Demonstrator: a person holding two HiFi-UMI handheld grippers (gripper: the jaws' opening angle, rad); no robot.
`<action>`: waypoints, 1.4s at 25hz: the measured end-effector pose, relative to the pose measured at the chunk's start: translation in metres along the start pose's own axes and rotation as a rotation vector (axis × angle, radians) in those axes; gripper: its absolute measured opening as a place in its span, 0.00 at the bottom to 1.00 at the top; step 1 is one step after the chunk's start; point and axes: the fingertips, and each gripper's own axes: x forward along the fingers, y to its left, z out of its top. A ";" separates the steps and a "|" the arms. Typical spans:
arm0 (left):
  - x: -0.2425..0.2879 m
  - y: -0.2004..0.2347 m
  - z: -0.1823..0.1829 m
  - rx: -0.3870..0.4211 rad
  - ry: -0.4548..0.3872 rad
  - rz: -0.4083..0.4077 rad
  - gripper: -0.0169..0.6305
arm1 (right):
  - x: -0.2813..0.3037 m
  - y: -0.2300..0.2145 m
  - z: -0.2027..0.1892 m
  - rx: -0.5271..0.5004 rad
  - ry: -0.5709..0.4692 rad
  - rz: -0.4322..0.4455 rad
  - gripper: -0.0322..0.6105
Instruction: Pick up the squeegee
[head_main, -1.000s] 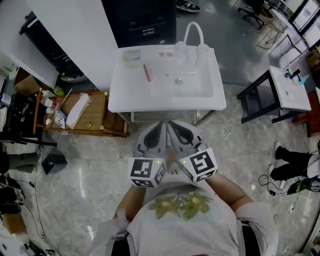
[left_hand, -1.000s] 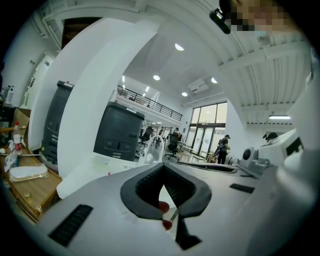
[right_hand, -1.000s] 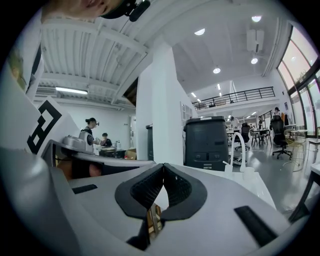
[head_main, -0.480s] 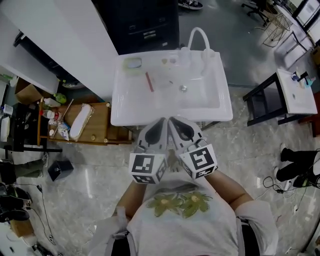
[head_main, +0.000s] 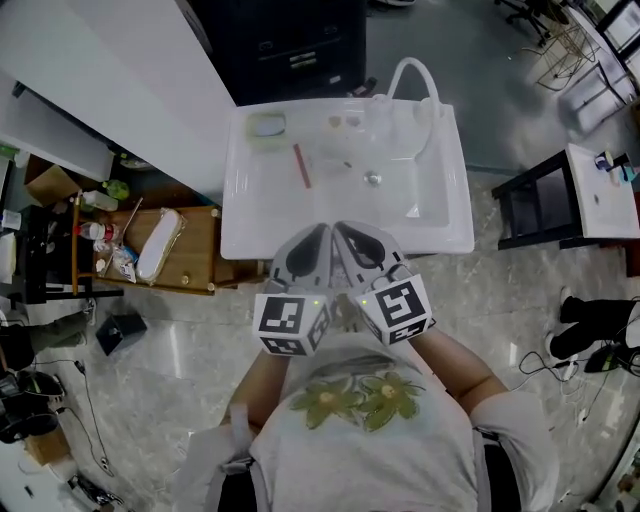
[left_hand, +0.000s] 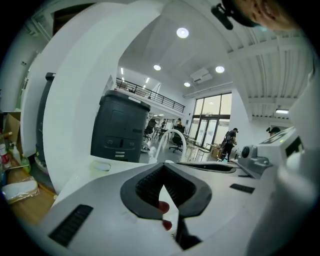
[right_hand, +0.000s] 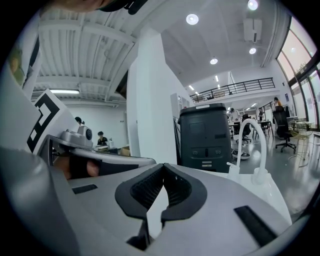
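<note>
The squeegee, thin with a red handle, lies in the left part of the white sink. Both grippers are held close together in front of the person's chest, at the sink's near rim and apart from the squeegee. My left gripper is shut with nothing in it; in the left gripper view its fingertips meet, and a bit of red shows through the gap below them. My right gripper is also shut and holds nothing, with its fingertips touching.
A curved white faucet stands at the sink's back right, with a drain in the basin and a small dish at the back left. A wooden cart stands left of the sink, a black cabinet behind it, a black table to its right.
The sink has shifted lower and nearer in the head view as the person steps closer. Both grippers stay shut and side by side.
</note>
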 end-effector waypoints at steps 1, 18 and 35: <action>0.005 0.003 0.000 0.002 0.004 0.001 0.04 | 0.005 -0.003 0.000 -0.002 0.005 0.005 0.08; 0.075 0.055 -0.003 -0.023 0.051 0.051 0.04 | 0.081 -0.047 -0.016 -0.047 0.094 0.124 0.09; 0.103 0.093 -0.029 -0.012 0.078 0.137 0.04 | 0.131 -0.055 -0.062 -0.223 0.245 0.336 0.09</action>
